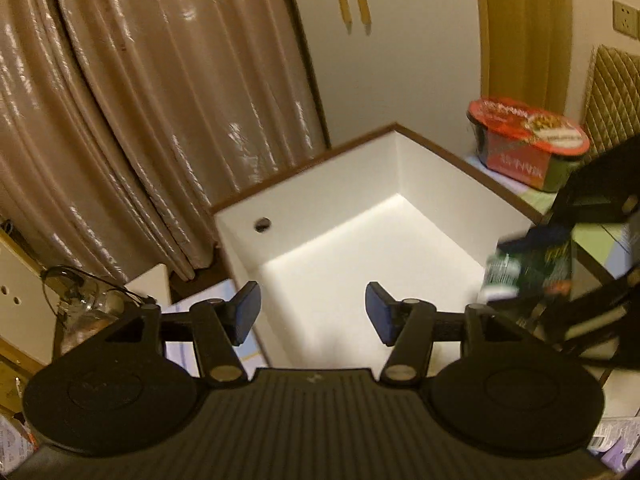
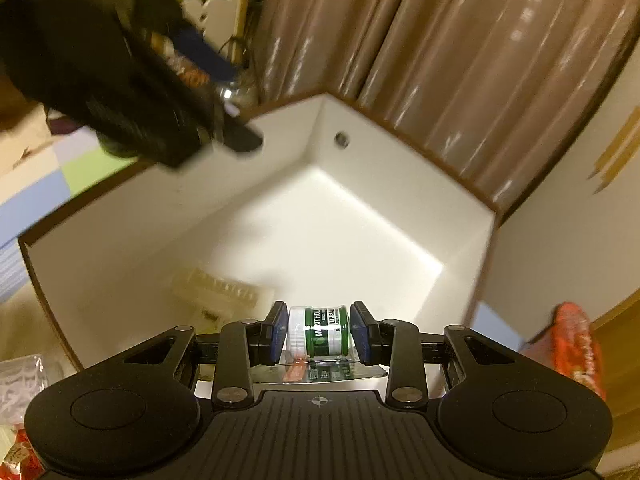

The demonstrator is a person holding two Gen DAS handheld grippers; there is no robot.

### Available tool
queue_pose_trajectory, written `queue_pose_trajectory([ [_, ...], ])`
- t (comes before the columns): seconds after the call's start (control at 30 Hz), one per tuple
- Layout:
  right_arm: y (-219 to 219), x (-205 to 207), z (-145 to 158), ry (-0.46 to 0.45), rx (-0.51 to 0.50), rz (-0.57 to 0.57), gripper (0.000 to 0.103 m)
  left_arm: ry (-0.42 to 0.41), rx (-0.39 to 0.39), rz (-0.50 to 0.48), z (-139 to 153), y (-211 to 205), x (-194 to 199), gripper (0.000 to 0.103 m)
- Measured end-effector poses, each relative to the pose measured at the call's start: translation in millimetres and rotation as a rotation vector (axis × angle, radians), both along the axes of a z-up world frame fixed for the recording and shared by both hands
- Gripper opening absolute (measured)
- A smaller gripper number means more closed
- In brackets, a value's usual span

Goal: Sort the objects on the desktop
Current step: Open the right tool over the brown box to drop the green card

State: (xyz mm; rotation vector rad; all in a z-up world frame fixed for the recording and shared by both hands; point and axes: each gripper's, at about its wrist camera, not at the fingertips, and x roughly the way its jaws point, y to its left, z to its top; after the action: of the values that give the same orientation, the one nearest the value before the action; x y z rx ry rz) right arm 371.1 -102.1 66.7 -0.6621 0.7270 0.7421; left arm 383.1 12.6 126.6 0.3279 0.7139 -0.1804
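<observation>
The right gripper (image 2: 319, 332) is clamping a light, rigid lip balm jar (image 2: 320, 330) by its sides over the white box (image 2: 460, 236)'s near edge; the left gripper (image 1: 312, 312) is hovering, fingers apart

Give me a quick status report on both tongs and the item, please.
Left tongs open, empty, over white box. Right tongs shut on lip balm pack at box edge. Nothing blocking.

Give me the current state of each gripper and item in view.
left gripper: open, holding nothing, above the box.
right gripper: shut on the lip balm jar, over the box.
white box: open-topped; one pale item inside, blurred.
instant noodle bowl: lid sealed, upright beside the box.
</observation>
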Motion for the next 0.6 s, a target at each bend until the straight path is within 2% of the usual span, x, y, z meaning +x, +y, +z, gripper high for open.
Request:
queue_pose_trajectory([
  [0.1,3.9,6.3,-9.9,0.044,-0.010,-0.003,0.034,-0.011,-0.003,0.010,7.5,6.4,-6.8,0.055],
  [0.27,2.7,10.1,-14.4,0.057,-0.024,-0.019,0.035,-0.006,-0.014,0.020,9.2,14.1,-15.1,0.055],
  [0.3,1.6,9.7,-13.3,0.055,-0.017,-0.023,0.043,-0.002,-0.016,0.021,8.6,15.2,-15.7,0.056],
  [0.33,-0.2,8.5,-11.6,0.046,-0.005,-0.027,0.078,0.001,-0.020,0.022,7.8,16.3,-16.9,0.057],
  [0.37,-1.9,7.1,-9.4,0.037,0.007,-0.028,0.089,0.002,-0.021,0.024,7.5,16.9,-18.5,0.058],
  [0.6,-8.4,-6.9,15.5,-0.038,0.051,-0.015,0.090,0.005,-0.024,0.026,7.7,20.1,-31.4,0.058],
])
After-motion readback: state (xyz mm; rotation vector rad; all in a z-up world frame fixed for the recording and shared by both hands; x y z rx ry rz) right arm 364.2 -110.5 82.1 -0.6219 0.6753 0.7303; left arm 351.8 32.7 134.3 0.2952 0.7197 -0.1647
